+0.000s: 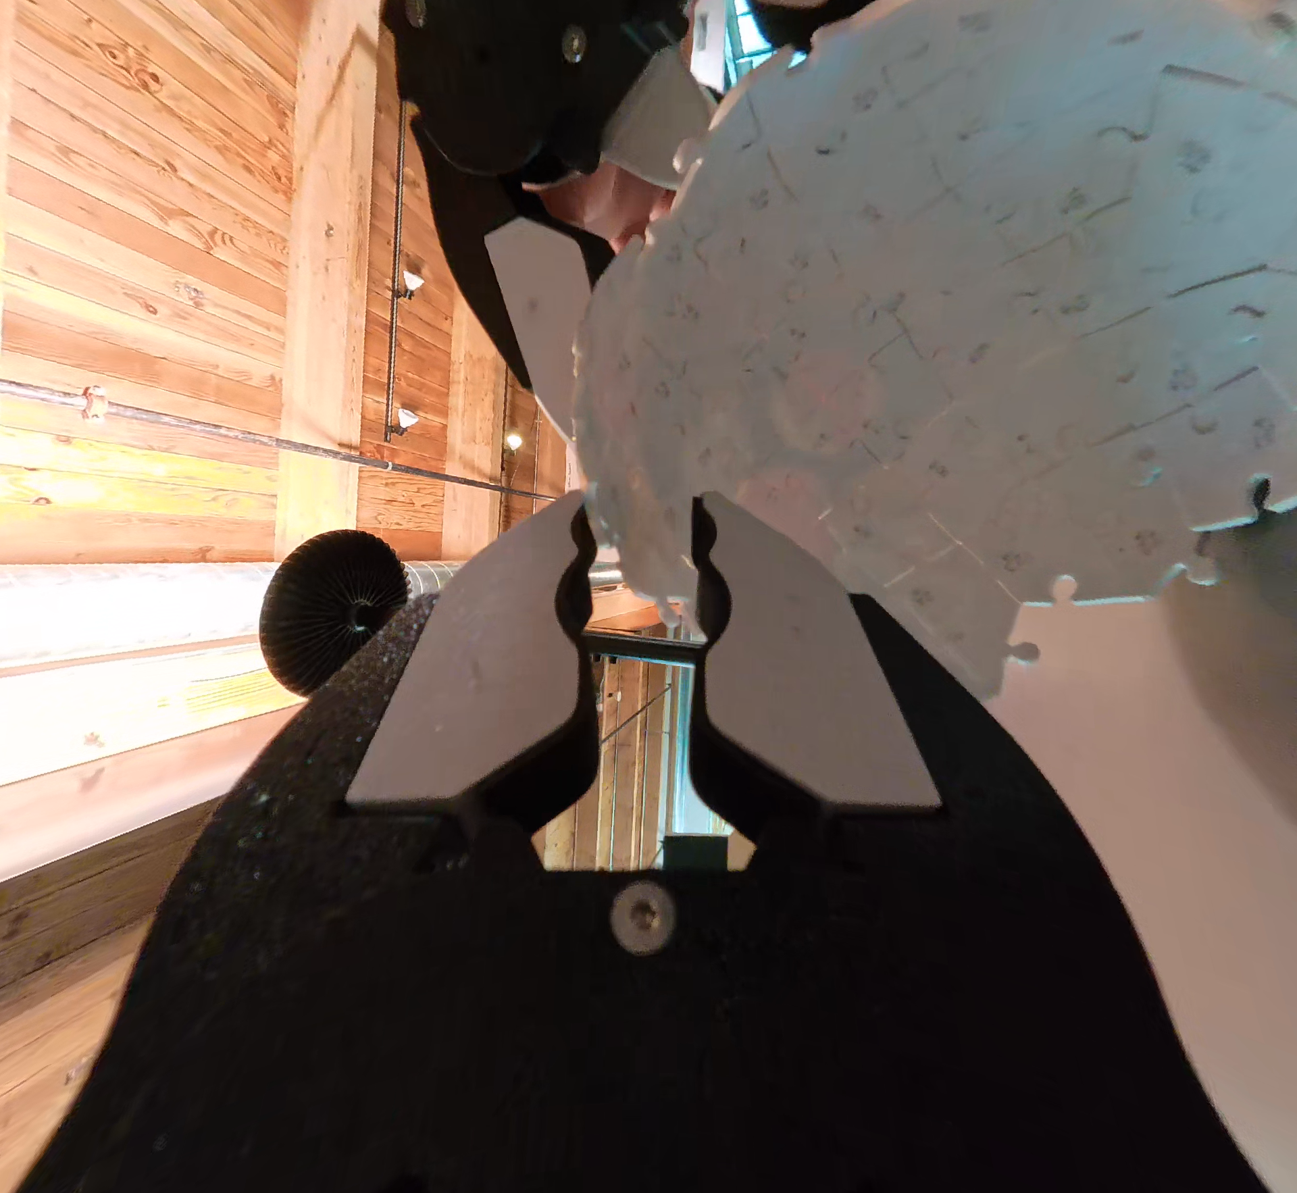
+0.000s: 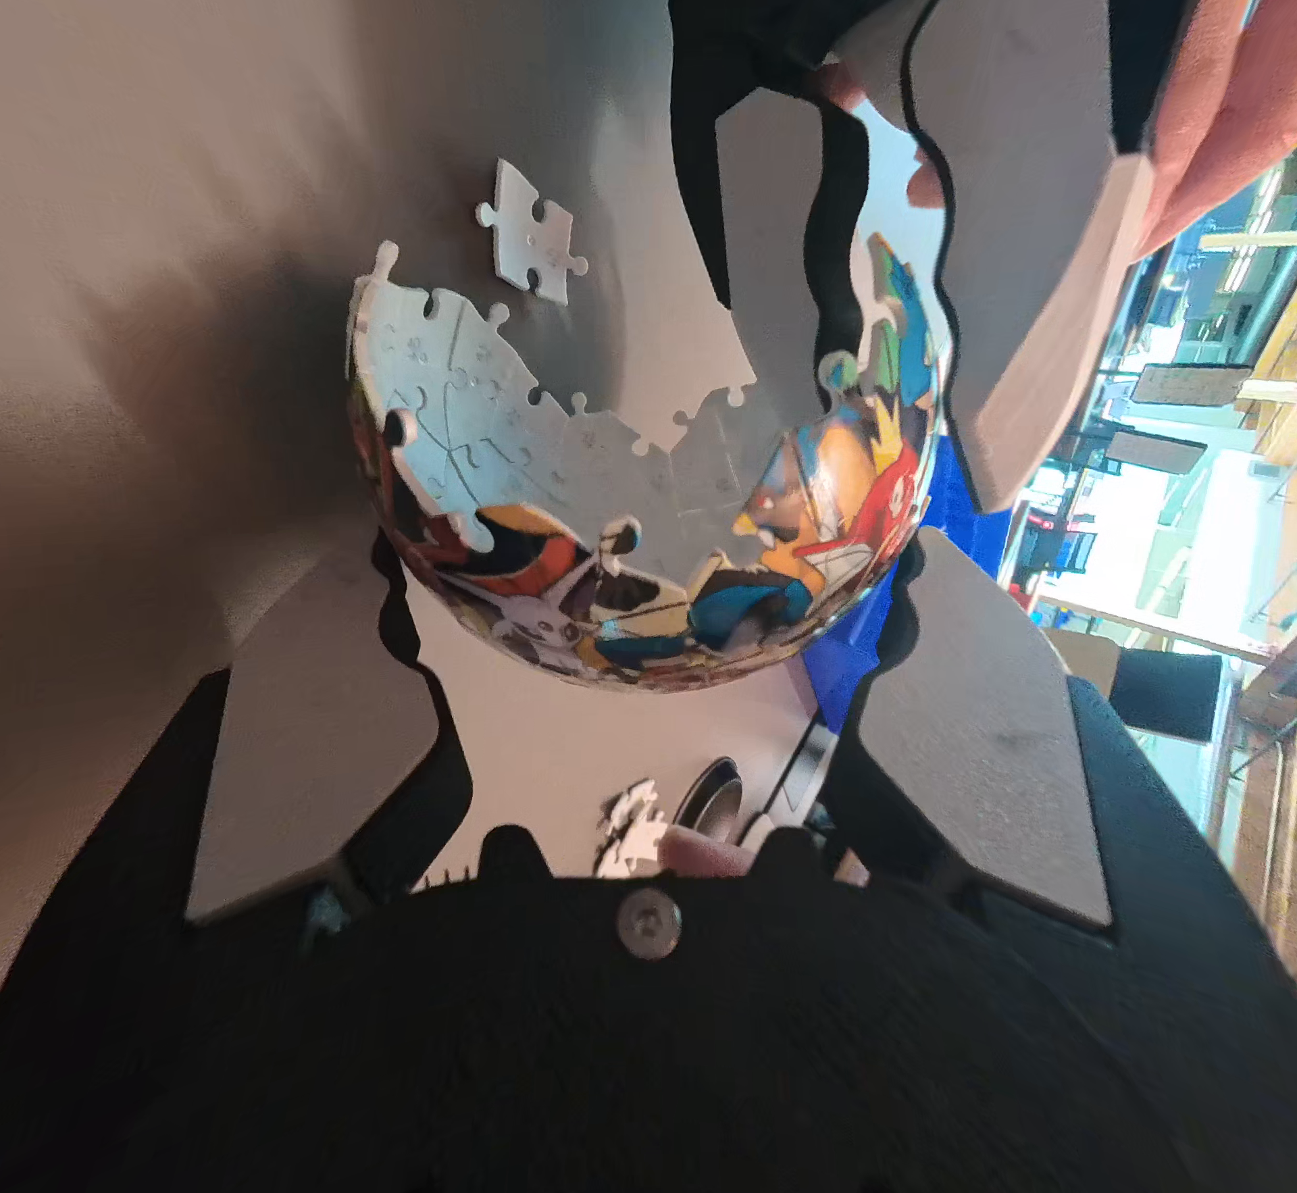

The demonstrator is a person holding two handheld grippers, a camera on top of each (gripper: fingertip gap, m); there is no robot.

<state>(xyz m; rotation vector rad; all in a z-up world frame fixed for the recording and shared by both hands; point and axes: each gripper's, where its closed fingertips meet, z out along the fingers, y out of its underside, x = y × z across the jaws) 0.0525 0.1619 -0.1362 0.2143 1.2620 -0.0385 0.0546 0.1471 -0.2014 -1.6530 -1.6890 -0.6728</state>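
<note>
A half-built puzzle ball shell [image 2: 632, 598], colourful outside and white inside, is held up between both grippers. My left gripper [image 1: 642, 556] is shut on the shell's jagged rim [image 1: 912, 317], which fills the upper right of the left wrist view. In the right wrist view it comes in from above and pinches the rim [image 2: 863, 387]. My right gripper [image 2: 653, 545] is spread wide, with one fingertip against each side of the shell's lower part. Its fingers [image 1: 533, 310] show beside the shell in the left wrist view.
A loose white puzzle piece [image 2: 530, 233] lies on the grey table [image 2: 210, 177]. More pieces [image 2: 632, 822] and a dark round dish [image 2: 716, 808] lie close to my right gripper. A person's hand [image 2: 1235, 71] is at the upper right. A wooden ceiling [image 1: 140, 177] is behind.
</note>
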